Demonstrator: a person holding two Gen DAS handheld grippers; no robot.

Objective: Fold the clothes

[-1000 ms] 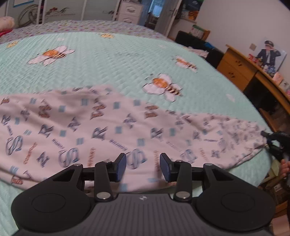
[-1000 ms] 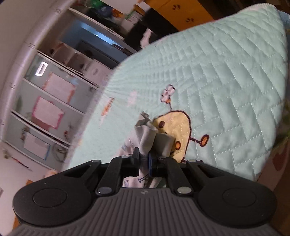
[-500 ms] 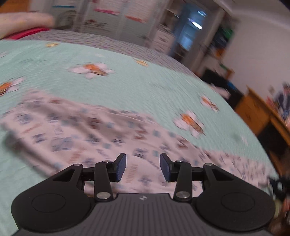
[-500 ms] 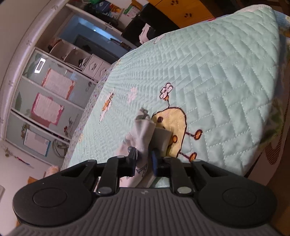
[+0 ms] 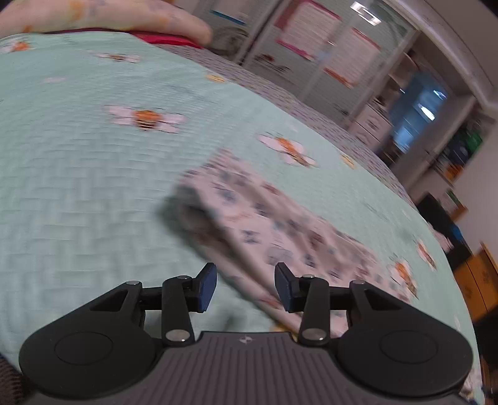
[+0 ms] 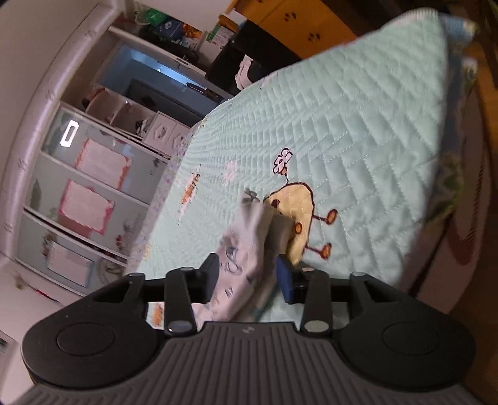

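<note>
A pale pink garment (image 5: pixel 264 224) printed with blue and brown letters lies in a long strip across the mint quilted bedspread (image 5: pixel 77 174). The left wrist view is blurred. My left gripper (image 5: pixel 246 280) hovers open just over the strip's near edge, close to its darker end (image 5: pixel 186 205), with nothing pinched. In the right wrist view the garment's other end (image 6: pixel 246 236) stands bunched between the fingers of my right gripper (image 6: pixel 247 274). Its jaws are opening and the pads stand apart from the cloth.
A pink pillow (image 5: pixel 102 15) lies at the head of the bed. Wardrobe doors (image 5: pixel 311 40) and white drawers (image 6: pixel 165 134) line the far wall. An orange cabinet (image 6: pixel 295 21) stands past the bed's corner, and the quilt's edge (image 6: pixel 451 155) drops off at right.
The left gripper has swept along the garment toward its end and rolled, staying open. The right gripper's jaws, shut on the bunched cloth before, have parted from it.
</note>
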